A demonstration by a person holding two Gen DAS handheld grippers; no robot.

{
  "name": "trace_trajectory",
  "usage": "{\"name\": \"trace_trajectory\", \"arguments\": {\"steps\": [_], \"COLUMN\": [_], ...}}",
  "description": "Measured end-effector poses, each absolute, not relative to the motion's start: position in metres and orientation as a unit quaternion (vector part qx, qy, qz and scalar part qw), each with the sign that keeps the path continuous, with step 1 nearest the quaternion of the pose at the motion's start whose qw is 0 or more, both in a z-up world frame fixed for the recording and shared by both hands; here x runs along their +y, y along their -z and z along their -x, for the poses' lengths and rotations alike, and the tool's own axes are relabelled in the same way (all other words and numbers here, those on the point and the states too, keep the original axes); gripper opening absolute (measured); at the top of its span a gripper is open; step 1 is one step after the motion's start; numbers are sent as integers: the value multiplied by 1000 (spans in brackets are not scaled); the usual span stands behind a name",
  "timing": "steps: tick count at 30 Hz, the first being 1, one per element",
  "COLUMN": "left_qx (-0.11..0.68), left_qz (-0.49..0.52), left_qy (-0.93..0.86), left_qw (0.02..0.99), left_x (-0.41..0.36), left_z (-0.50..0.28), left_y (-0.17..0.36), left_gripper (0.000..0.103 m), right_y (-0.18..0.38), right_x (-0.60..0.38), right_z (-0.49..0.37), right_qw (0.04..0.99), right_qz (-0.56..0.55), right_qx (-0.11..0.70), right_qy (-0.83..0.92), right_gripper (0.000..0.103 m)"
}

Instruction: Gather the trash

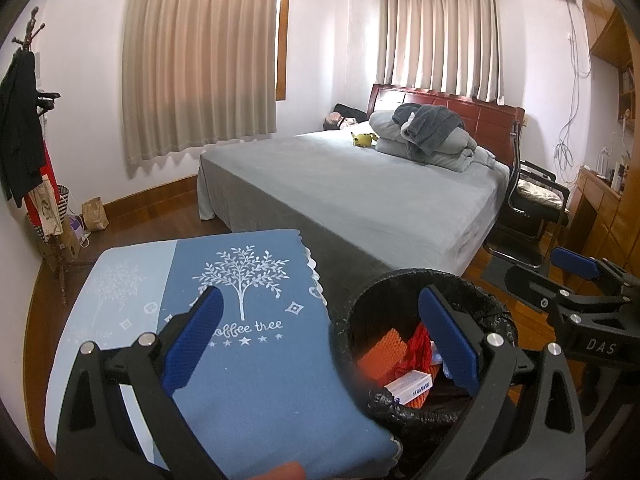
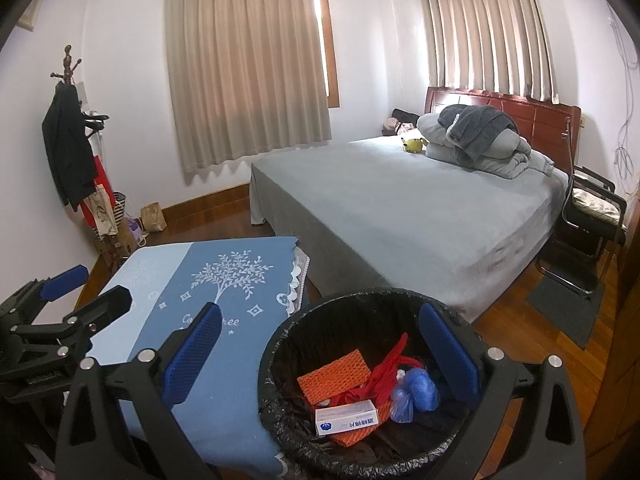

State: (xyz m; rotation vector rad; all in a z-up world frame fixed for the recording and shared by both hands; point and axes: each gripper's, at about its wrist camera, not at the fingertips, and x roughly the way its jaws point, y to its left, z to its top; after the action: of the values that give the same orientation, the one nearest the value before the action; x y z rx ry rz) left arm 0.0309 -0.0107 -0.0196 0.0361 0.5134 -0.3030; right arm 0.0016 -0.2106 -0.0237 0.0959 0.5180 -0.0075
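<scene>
Right wrist view shows the trash bin (image 2: 360, 380) at lower centre, already holding an orange foam net (image 2: 334, 374), a white box (image 2: 346, 420) and blue wrappers (image 2: 418, 390). The right gripper (image 2: 320, 360) and left gripper (image 1: 320, 344) both hang wide-jawed and empty, likely because the blue tablecloth (image 2: 224, 280) at lower left looks cleared.

White script reading "Coffee tree" runs beneath a white tree print on the blue tablecloth (image 1: 256, 344) at the lower centre of the left wrist view. At the right edge of that view, "DAS" stands on the black body of the right gripper (image 1: 600, 347). The print on the small white box (image 2: 346, 421) in the bin, lower centre of the right wrist view, is too small to read.
</scene>
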Motion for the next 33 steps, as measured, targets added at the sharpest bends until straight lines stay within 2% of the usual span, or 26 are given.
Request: {"name": "trace_trajectory", "arguments": {"steps": [33], "left_qx": [255], "left_qz": [-19], "left_qy": [149], "left_qw": [955], "left_x": [-11], "left_z": [-29], "left_y": [20], "left_gripper": [95], "right_y": [31], "right_x": [-210], "right_z": [-2], "right_qw": [964], "right_qz": [-51], "right_qx": [260], "right_qy": [3], "right_gripper": [97]}}
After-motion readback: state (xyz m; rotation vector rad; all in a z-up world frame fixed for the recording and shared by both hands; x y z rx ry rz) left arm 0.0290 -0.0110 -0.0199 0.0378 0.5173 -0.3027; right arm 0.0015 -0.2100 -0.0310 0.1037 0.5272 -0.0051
